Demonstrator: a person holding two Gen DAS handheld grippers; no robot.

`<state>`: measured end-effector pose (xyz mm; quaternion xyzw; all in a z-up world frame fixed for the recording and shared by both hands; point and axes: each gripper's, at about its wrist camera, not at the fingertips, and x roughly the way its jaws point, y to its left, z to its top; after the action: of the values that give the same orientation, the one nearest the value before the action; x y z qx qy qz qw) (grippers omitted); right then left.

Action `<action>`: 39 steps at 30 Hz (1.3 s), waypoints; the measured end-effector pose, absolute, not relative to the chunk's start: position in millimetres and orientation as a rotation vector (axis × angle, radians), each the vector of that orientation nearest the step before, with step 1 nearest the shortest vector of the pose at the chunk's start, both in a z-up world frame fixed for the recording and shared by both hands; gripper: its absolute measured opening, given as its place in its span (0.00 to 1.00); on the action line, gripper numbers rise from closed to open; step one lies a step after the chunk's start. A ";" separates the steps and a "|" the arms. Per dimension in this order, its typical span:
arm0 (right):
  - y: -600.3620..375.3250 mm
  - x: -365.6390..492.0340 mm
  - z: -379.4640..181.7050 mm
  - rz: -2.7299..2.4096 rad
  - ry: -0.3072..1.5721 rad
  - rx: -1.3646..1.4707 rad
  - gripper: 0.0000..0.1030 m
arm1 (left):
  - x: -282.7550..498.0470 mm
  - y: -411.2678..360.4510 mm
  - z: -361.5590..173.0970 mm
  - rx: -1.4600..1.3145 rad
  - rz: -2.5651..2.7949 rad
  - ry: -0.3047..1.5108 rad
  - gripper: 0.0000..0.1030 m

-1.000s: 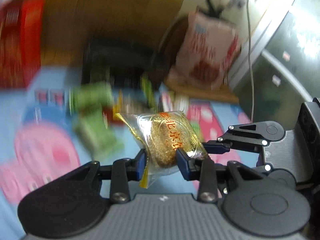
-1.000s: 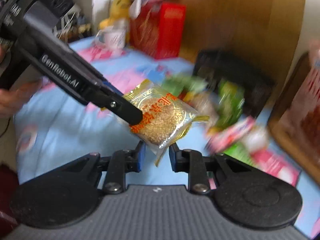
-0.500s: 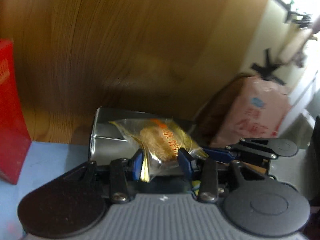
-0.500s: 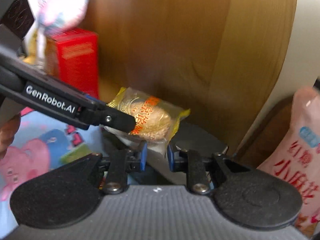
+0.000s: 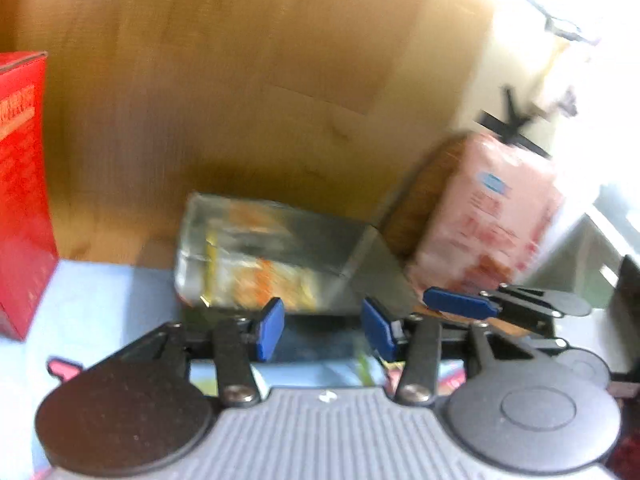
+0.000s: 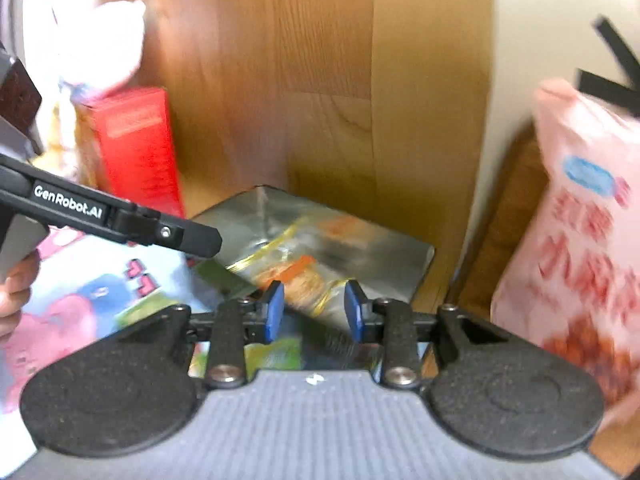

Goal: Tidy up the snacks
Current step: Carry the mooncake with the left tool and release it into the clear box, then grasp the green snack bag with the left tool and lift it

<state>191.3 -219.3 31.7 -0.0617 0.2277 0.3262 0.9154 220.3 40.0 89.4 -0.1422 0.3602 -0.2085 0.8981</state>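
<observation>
Left wrist view: left tool [image 5: 323,334] has its jaws apart, nothing between the blue pads [image 5: 270,330]; they have just been opening. The clear-wrapped snack packet [image 5: 256,276] lies in the metal tin [image 5: 360,256] just ahead of the pads, blurred, orange print and yellow edge showing. Tin sits against the wooden panel [image 5: 240,80]. Red box [image 5: 22,192] stands at the left on the blue surface [image 5: 104,300]. Pink snack bag [image 5: 488,216] leans right of the tin. The right tool's blue fingertip [image 5: 460,306] pokes in from the right, beside the tin's near corner.

Right wrist view: right tool [image 6: 314,312] has its jaws apart and they have just been opening. The packet [image 6: 304,276] lies in the tin [image 6: 400,256] beyond and partly between the pads [image 6: 274,312]; looks clear of both, blur makes contact hard to rule out. Left tool's black finger [image 6: 176,236] reaches in from the left, its tip over the tin's left edge. A person's hand [image 6: 12,296] shows at the far left edge. Red box [image 6: 136,148] is behind the left tool, pink bag [image 6: 580,240] at right. Cartoon-print cloth [image 6: 80,304] covers the surface left of the tin.
</observation>
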 end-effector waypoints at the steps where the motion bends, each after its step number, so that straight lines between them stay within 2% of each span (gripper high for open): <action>1: -225.4 184.4 27.0 0.664 0.466 -0.093 0.41 | 215.2 35.2 87.5 -0.288 -0.449 0.758 0.53; 3: -234.7 167.3 10.3 0.626 0.464 -0.030 0.43 | 211.5 19.6 79.8 -0.256 -0.466 0.795 0.57; 5: -241.9 148.7 -5.8 0.587 0.453 0.005 0.43 | 214.2 2.7 68.6 -0.214 -0.455 0.829 0.57; 6: -247.2 138.4 -11.8 0.576 0.446 0.028 0.43 | 214.6 -3.9 62.7 -0.210 -0.453 0.851 0.51; 7: -252.2 129.8 -16.6 0.572 0.444 0.056 0.43 | 217.0 -9.1 54.9 -0.220 -0.458 0.879 0.32; 8: -257.3 120.7 -21.7 0.568 0.447 0.095 0.43 | 216.9 -12.2 47.3 -0.239 -0.472 0.915 0.18; 9: -261.1 113.5 -24.6 0.564 0.449 0.125 0.43 | 213.8 -12.2 41.9 -0.263 -0.469 0.941 0.11; 13: -264.4 88.6 -35.6 0.563 0.451 0.203 0.43 | 188.0 9.8 31.3 -0.431 -0.440 0.939 0.09; 17: -248.7 64.2 -41.9 0.631 0.437 0.184 0.45 | 126.7 43.4 24.2 -0.514 -0.427 0.902 0.09; 22: -207.2 25.1 -55.4 0.754 0.435 -0.048 0.47 | 52.9 95.0 -1.3 -0.623 -0.386 0.911 0.11; 26: -171.9 7.7 -69.7 0.853 0.473 -0.199 0.53 | 14.1 128.8 -17.3 -0.724 -0.356 0.908 0.11; 29: -152.3 5.2 -73.9 0.866 0.476 -0.264 0.60 | 0.0 138.9 -18.9 -0.737 -0.340 0.889 0.11; 39: -106.5 7.1 -73.3 0.960 0.467 -0.329 0.61 | -7.3 149.4 -24.0 -0.737 -0.352 0.862 0.13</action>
<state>7.1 -106.5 -73.3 -0.1563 0.2215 0.4553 0.8481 -7.3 149.4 -24.0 -0.3471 0.4062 -0.1660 0.8288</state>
